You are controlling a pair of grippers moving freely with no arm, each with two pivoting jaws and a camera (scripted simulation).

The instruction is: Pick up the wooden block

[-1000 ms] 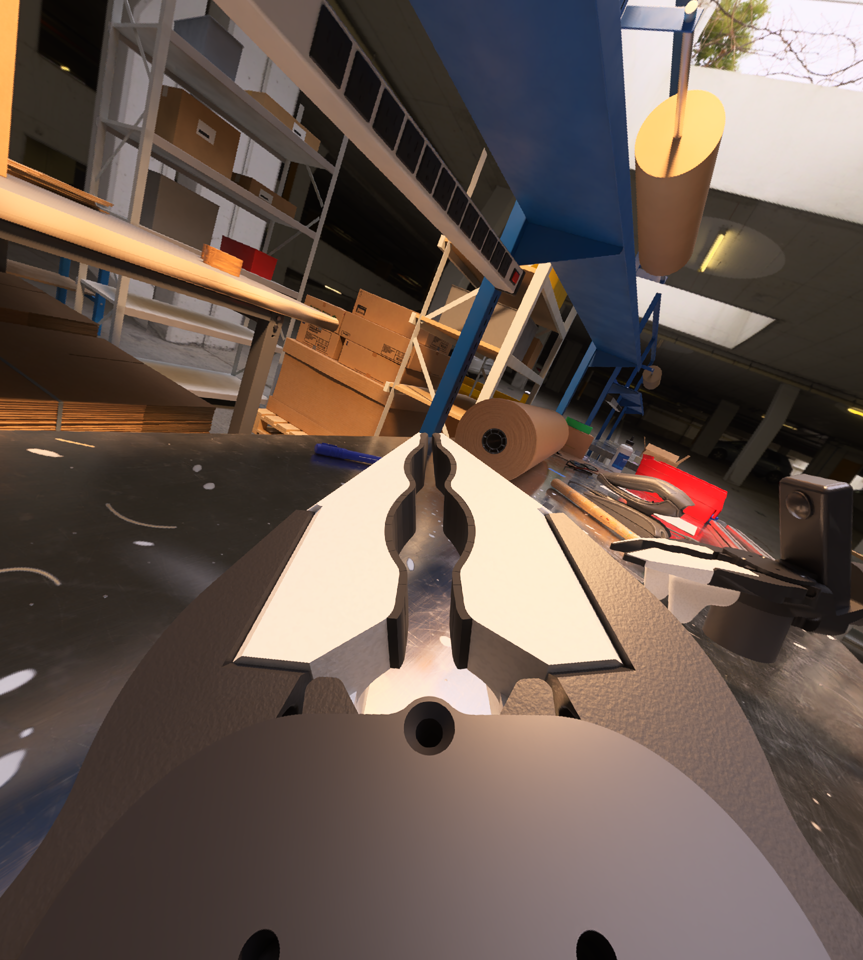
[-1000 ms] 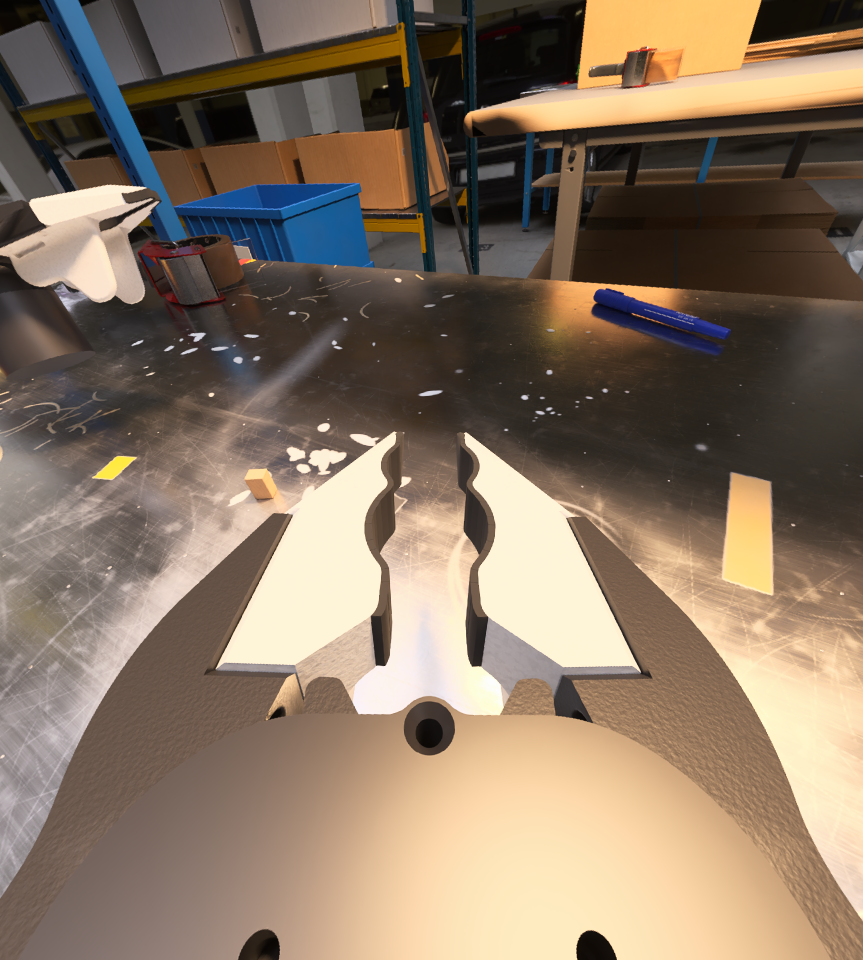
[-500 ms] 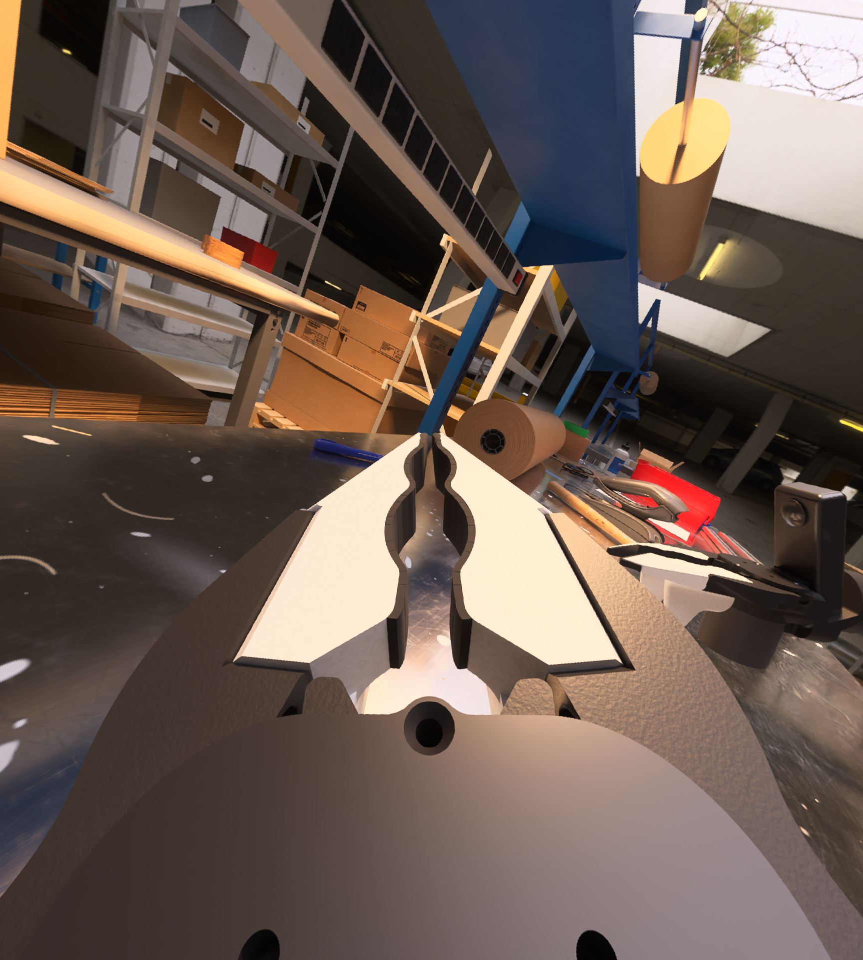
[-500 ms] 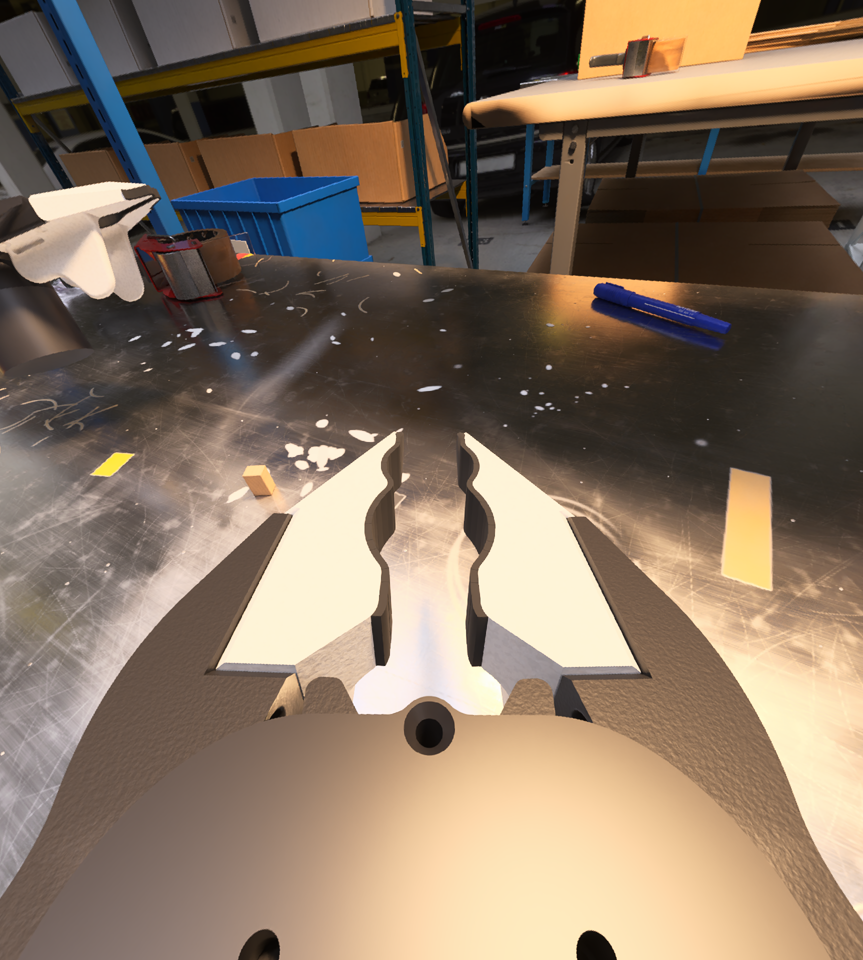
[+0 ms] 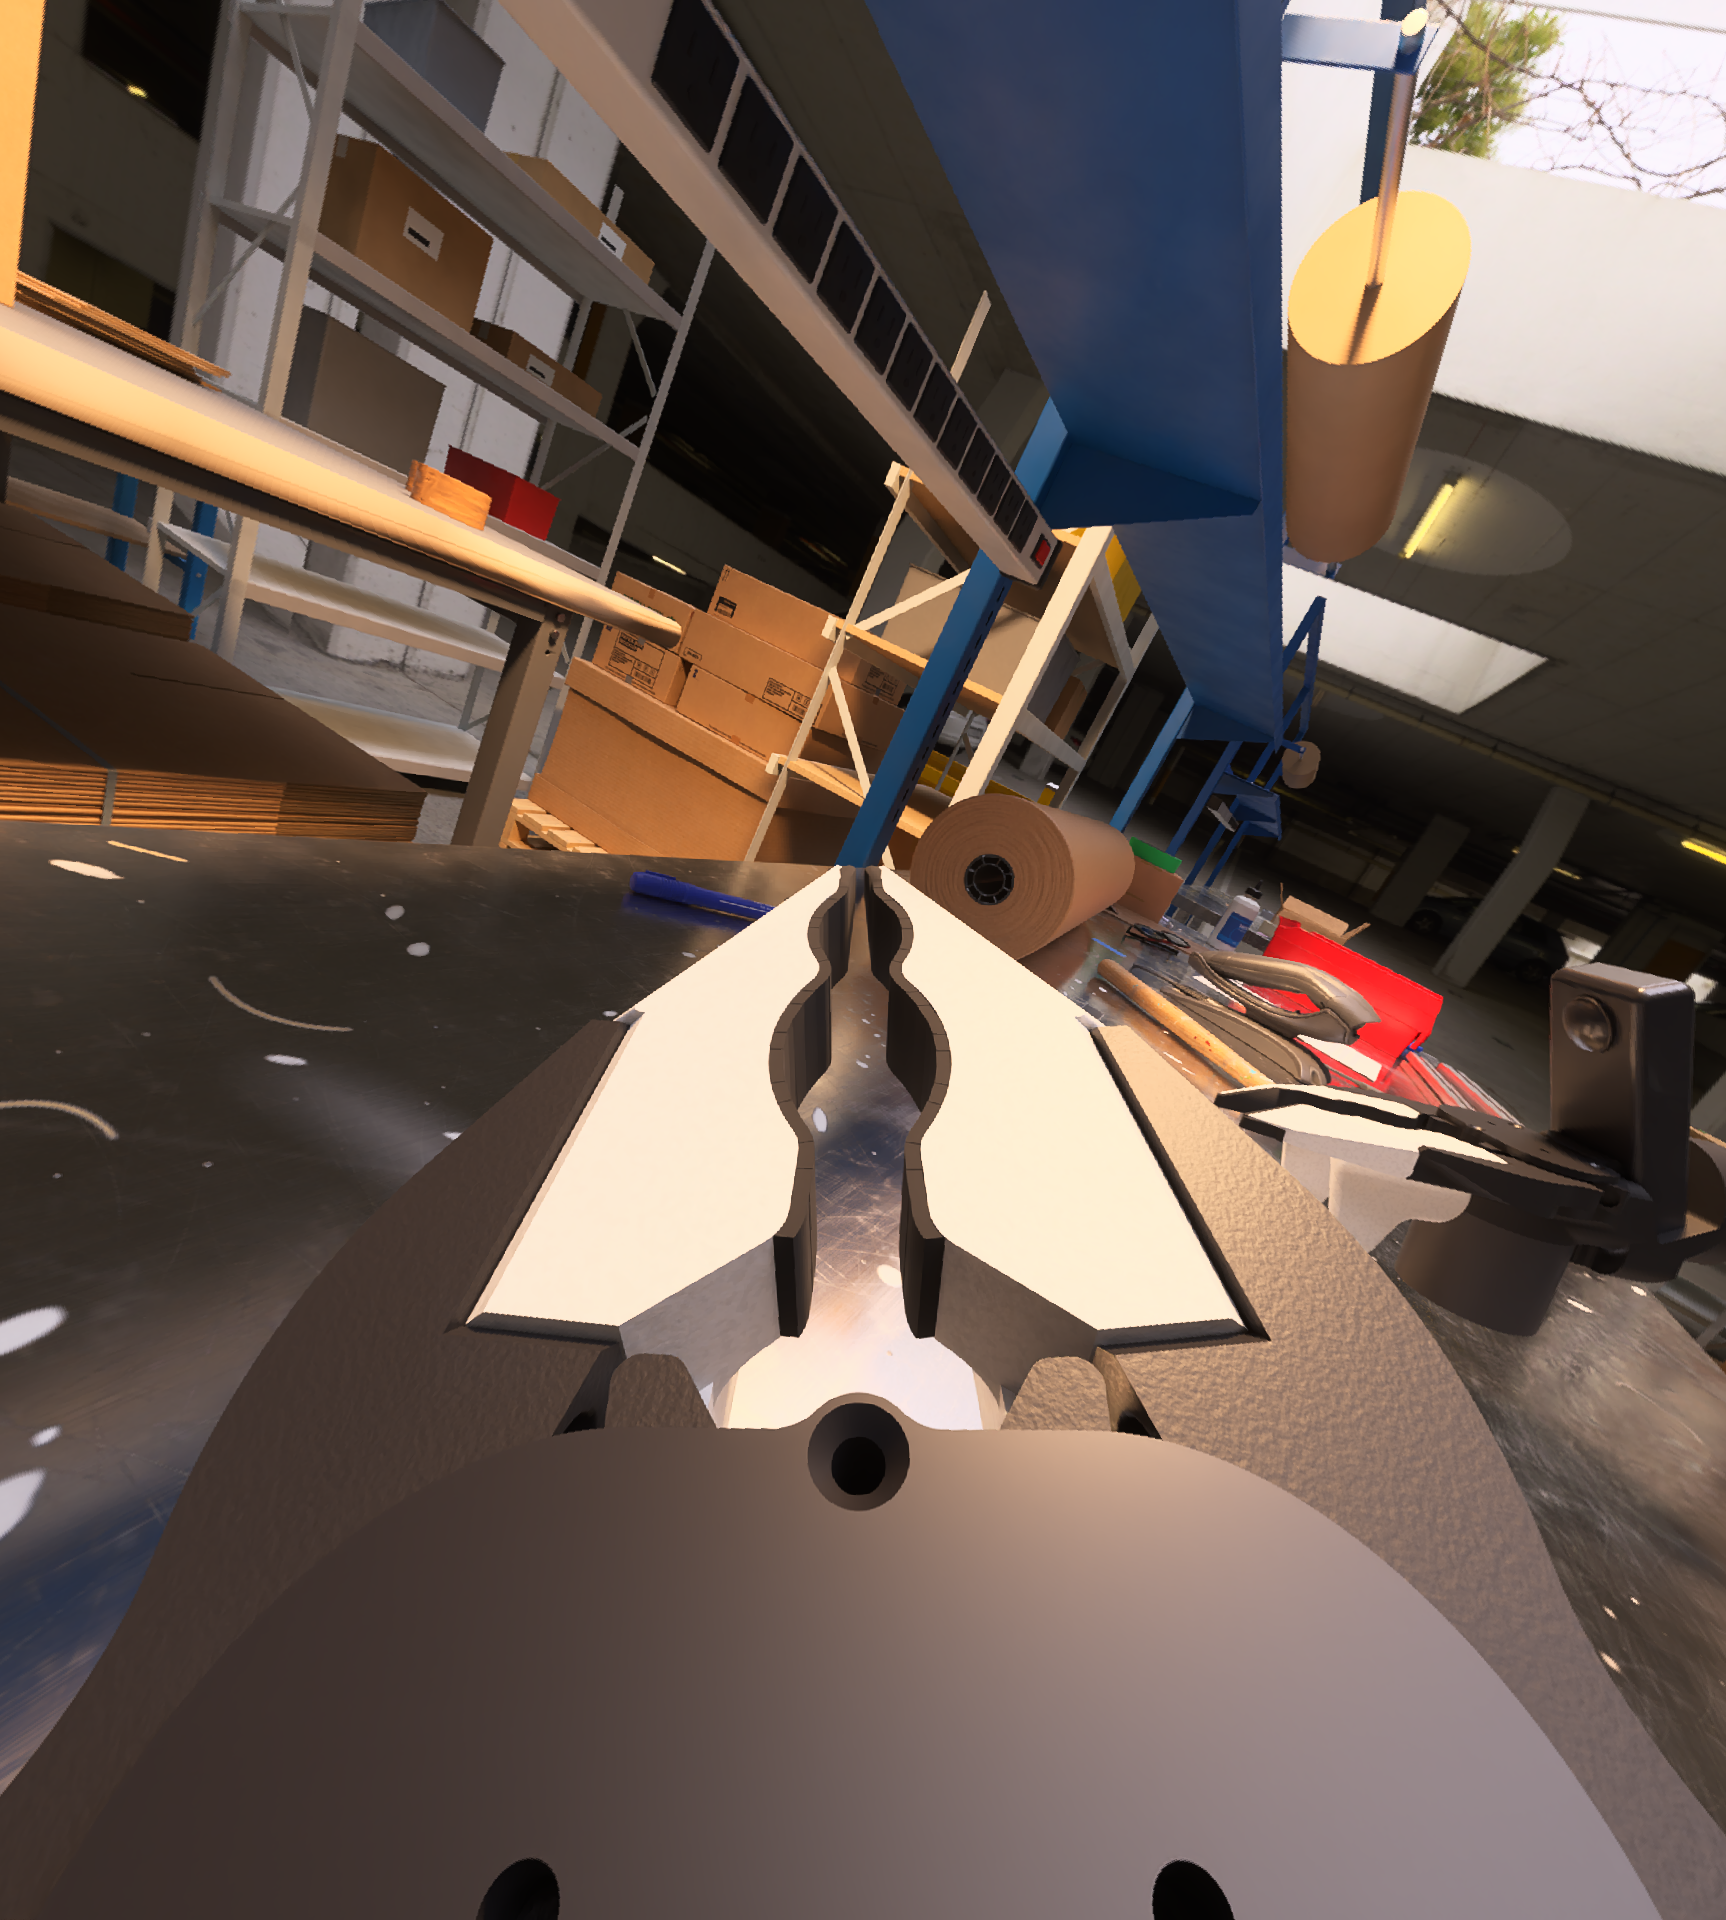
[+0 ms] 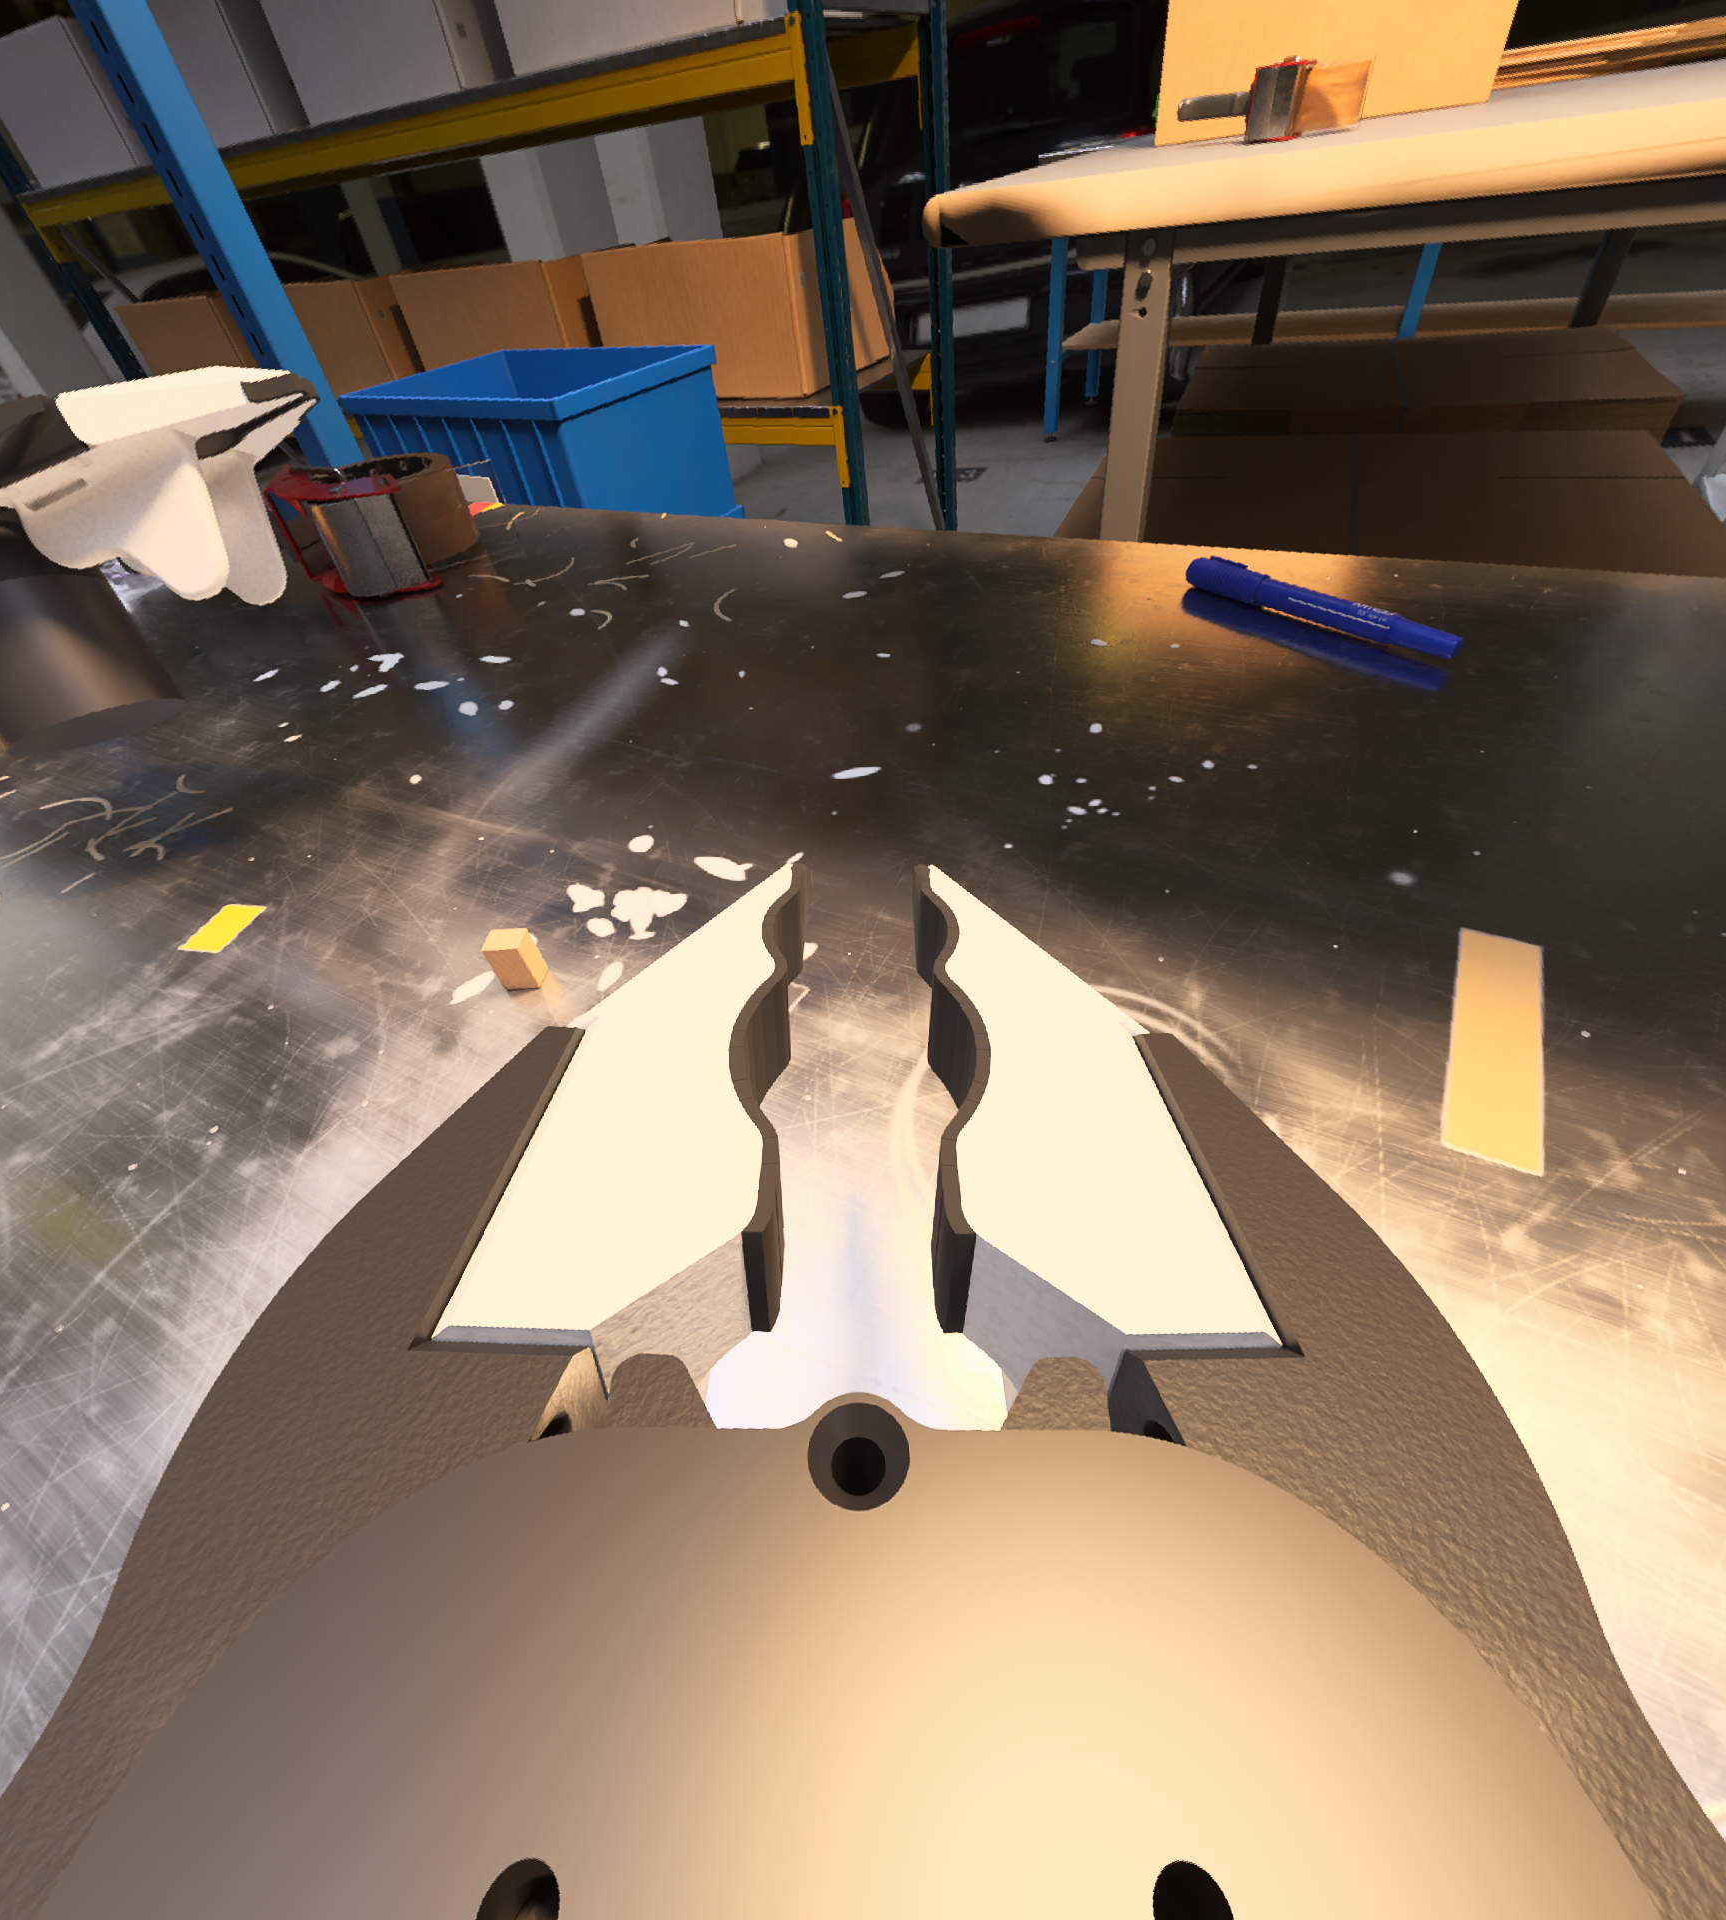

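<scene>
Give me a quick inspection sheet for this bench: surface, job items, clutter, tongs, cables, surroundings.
Surface: dark scratched metal table, white paint flecks, yellow tape strips.
Job's things: wooden block lies free on the table, ahead-left of the right tongs, untouched.
Clutter: blue marker far right; tape dispenser far left; brown paper roll and hand tools at the table end.
Grippers: right tongs open, empty, above the table; left tongs shut, empty, aimed away from the block.
Cables: nothing seen.
Surroundings: blue bin, cardboard boxes on shelving, a second workbench.
</scene>
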